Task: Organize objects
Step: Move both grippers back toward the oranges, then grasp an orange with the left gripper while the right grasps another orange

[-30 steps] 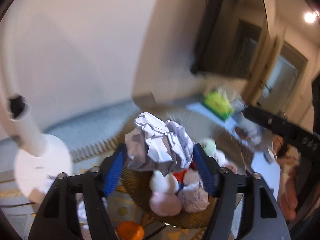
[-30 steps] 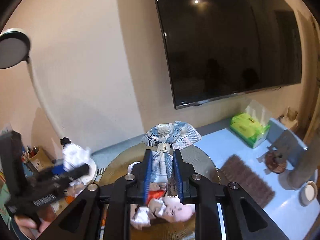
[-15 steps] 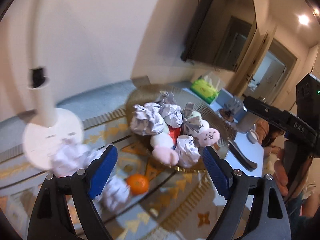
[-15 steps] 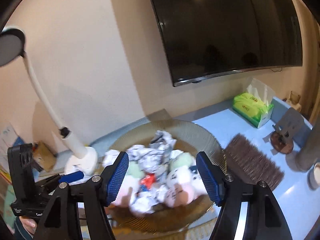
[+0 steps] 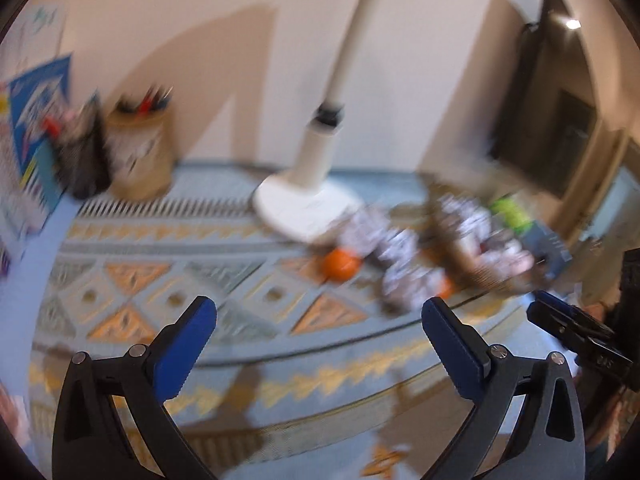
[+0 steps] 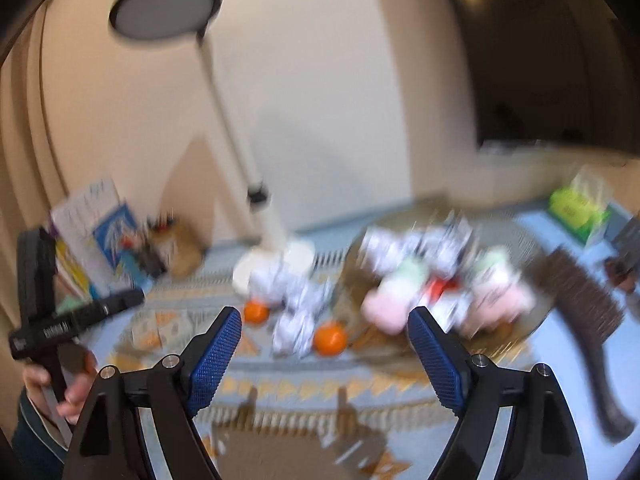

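Observation:
A woven brown basket [image 6: 352, 276] holds crumpled paper balls, pink and green plush toys [image 6: 390, 304] and a red item; it also shows blurred in the left wrist view [image 5: 480, 272]. Crumpled paper balls [image 6: 298, 312] and two oranges [image 6: 330, 338] lie on the patterned mat left of the basket. One orange shows in the left wrist view [image 5: 340, 264]. My left gripper [image 5: 318, 332] is open and empty above the mat. My right gripper [image 6: 324, 344] is open and empty, in front of the oranges and basket. Both views are blurred.
A white desk lamp [image 5: 316, 196] stands behind the mat. A pen cup [image 5: 138, 152] and books stand at the far left. A green tissue box [image 6: 576, 208] and a dark brush [image 6: 588, 312] lie right of the basket.
Both grippers opened, dropped the crumpled paper and the checked cloth into the basket, and pulled back and to the left. The basket now sits farther away to the right.

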Available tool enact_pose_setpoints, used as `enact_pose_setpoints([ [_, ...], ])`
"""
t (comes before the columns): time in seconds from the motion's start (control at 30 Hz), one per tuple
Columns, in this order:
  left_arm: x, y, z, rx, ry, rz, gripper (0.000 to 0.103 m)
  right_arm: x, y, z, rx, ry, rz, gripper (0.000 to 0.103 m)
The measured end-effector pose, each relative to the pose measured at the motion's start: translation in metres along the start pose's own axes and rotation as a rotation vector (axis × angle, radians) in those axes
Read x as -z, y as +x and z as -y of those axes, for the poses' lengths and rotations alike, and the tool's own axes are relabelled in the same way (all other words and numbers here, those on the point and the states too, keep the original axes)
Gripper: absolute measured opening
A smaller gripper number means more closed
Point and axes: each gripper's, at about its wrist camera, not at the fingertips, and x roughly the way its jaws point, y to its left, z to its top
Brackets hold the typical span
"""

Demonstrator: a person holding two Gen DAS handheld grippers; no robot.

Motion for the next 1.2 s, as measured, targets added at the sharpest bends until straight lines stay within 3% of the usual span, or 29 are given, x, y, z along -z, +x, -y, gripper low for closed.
enact_pose_setpoints([
  [0.1,0.026,0.024,-0.008,-0.063,0.005,-0.047,0.102,0.031,0.033,-0.01,0.009,0.009,-0.076,0.084],
  [0.23,0.048,0.039,-0.005,-0.134,0.046,-0.047,0.102,0.06,0.07,-0.016,0.072,-0.029,-0.147,0.084],
  [0.3,0.048,0.034,-0.004,-0.13,0.06,-0.021,0.102,0.071,0.08,-0.017,0.119,-0.063,-0.155,0.084],
  [0.43,0.046,0.035,-0.013,-0.111,0.018,-0.043,0.102,0.07,0.087,-0.015,0.162,-0.067,-0.153,0.084],
  [0.73,0.045,0.038,-0.017,-0.106,-0.009,-0.07,0.102,0.072,0.091,-0.016,0.156,-0.067,-0.182,0.084],
  [0.87,0.025,0.046,-0.012,-0.061,0.004,-0.105,0.102,0.068,0.102,-0.008,0.16,-0.035,-0.28,0.083],
  [0.9,0.016,0.05,-0.009,-0.042,0.013,-0.111,0.102,0.065,0.109,-0.002,0.164,0.002,-0.343,0.079],
  [0.93,0.006,0.054,-0.005,-0.026,0.027,-0.105,0.102,0.063,0.113,0.001,0.156,0.026,-0.378,0.068],
  [0.97,-0.004,0.06,-0.001,-0.018,0.045,-0.089,0.102,0.057,0.119,0.005,0.127,0.048,-0.412,0.063],
  [1.07,-0.023,0.089,0.011,-0.03,0.114,-0.102,0.102,0.046,0.127,0.006,0.1,0.041,-0.39,0.062],
  [1.17,-0.03,0.119,0.022,0.016,0.186,-0.136,0.1,0.041,0.139,0.008,0.102,0.056,-0.355,0.062],
  [1.2,-0.031,0.128,0.025,0.021,0.199,-0.152,0.095,0.04,0.145,0.01,0.092,0.077,-0.346,0.062],
])
